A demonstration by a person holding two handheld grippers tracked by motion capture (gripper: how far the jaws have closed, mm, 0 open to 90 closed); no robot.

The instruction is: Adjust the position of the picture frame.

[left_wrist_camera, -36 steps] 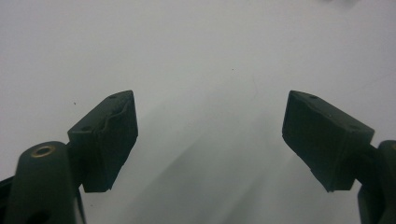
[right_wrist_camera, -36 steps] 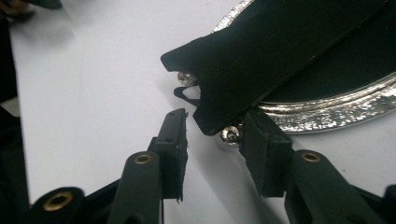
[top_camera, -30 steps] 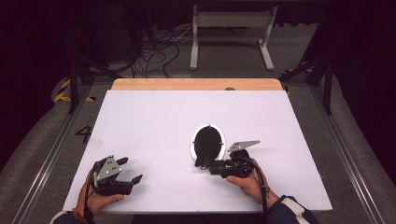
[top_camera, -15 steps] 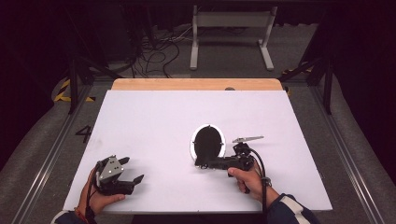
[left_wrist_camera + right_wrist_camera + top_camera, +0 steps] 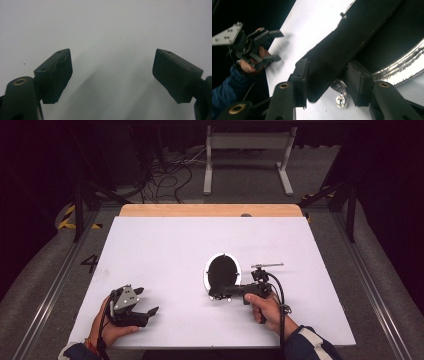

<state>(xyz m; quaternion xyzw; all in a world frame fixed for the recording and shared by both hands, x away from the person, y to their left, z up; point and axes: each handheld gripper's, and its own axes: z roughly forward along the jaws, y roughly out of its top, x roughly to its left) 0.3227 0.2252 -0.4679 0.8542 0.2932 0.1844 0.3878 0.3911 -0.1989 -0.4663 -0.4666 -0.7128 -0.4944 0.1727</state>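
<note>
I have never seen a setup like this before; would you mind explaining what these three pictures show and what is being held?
A person sits at a white table with a hand-held two-jaw gripper in each hand. The high view looks down from above the person. The other two pictures come from small cameras that ride on the grippers and look along their black jaws.

On the table lies one thing: a dark round object with a shiny rim.

The left gripper is open and empty above bare table. The right gripper has the object's flat black bar between its jaws, which have just opened a little. I cannot tell whether the pads press on it.
</note>
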